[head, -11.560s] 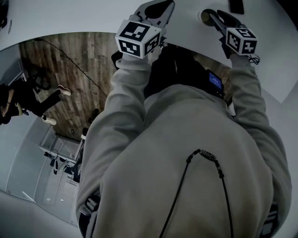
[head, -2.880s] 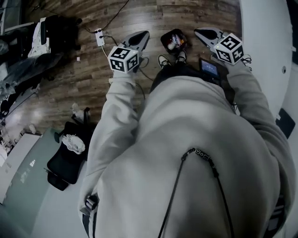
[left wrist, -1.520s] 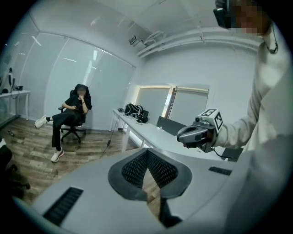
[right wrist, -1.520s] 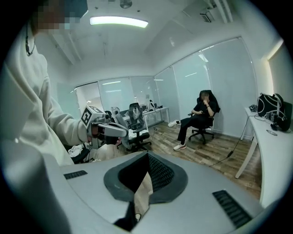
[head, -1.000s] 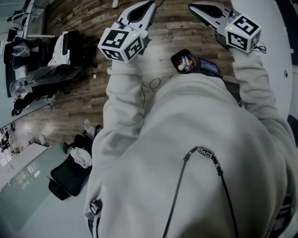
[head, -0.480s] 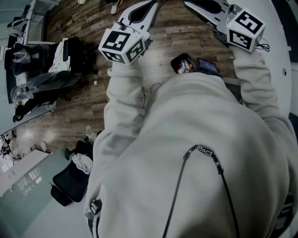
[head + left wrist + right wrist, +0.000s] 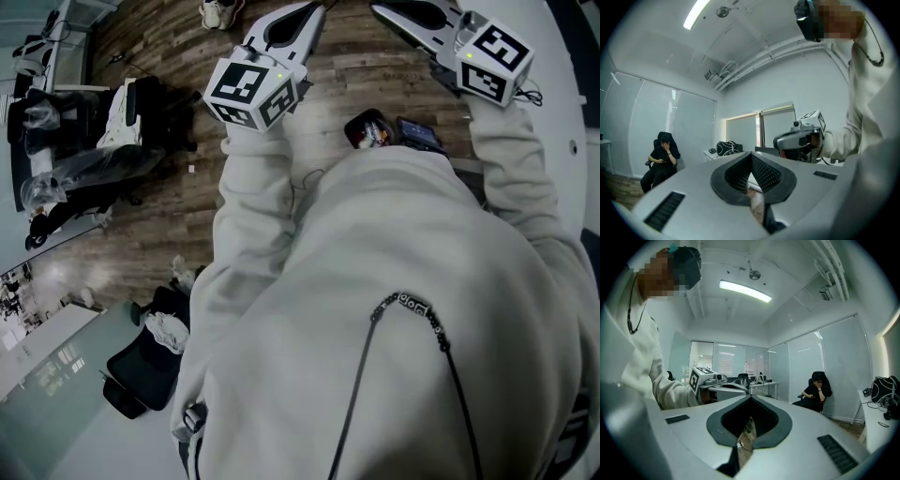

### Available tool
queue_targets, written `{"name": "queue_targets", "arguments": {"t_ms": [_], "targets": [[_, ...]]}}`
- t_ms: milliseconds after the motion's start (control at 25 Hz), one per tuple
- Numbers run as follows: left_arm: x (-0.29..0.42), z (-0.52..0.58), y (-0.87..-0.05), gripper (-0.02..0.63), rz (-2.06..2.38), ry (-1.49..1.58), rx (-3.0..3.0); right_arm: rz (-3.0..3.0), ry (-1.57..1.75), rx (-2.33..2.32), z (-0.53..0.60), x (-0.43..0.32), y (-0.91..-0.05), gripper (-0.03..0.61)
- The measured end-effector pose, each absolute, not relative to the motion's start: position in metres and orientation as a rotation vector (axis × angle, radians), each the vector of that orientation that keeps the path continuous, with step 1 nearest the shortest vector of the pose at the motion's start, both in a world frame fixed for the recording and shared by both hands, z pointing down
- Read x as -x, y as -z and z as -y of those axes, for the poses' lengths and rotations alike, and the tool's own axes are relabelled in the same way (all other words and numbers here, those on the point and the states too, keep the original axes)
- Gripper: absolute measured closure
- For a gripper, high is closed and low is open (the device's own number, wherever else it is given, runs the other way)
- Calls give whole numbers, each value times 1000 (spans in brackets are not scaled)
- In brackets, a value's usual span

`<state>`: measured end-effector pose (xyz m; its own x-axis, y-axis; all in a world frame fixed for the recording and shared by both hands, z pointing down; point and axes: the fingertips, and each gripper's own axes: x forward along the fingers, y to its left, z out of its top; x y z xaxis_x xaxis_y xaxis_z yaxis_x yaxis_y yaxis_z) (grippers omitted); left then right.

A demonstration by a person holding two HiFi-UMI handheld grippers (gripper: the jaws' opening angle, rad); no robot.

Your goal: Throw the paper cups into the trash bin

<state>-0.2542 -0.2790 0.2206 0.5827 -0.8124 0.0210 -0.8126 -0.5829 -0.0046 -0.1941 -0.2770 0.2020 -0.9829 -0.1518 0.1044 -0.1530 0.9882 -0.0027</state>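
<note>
Progress is judged late or between cups: no paper cup is seen in any view, and both grippers are carried empty. Left gripper [image 7: 751, 154] fingers are shut tip to tip, with nothing pinched between them. Right gripper [image 7: 751, 397] fingers are likewise pressed together on nothing. Both are held roughly level, pointed out into the room, at the top edge of the head view.

Trash bin [image 7: 368, 129] is seen on the wooden floor [image 7: 187, 197], upper middle of the head view, below and between the two grippers, just above the edge of the hoodie [image 7: 394, 309]. Colourful rubbish is seen inside; whether cups are among it cannot be told. Bin is well apart from both sets of fingers.

White desk [image 7: 567, 84] is caught at the right edge, with no cups made out on the visible part. Any remaining cups would have to be fetched; otherwise the job is judged done.
</note>
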Motion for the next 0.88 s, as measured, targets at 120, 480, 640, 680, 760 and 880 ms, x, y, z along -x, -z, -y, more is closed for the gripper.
{"name": "queue_targets", "arguments": {"t_ms": [120,480,640,680,760,880], "targets": [[255,281,-221,618,1429,-31,-2791,3029,-18,-241,280,194,-202,558],[255,284,-224,618,1425,-31,-2789,3028,-20,-246,283,193,-206,558],[254,286,-225,618,1423,-28,-2790,3025,-18,-246,284,192,-208,558],[254,286,-226,618,1422,-28,-2790,3025,-18,-246,285,192,-209,558],[254,287,-227,618,1423,-28,-2790,3024,-16,-246,286,193,-210,558],[254,291,-227,618,1423,-27,-2786,3022,-17,-243,290,193,-210,558]]}}
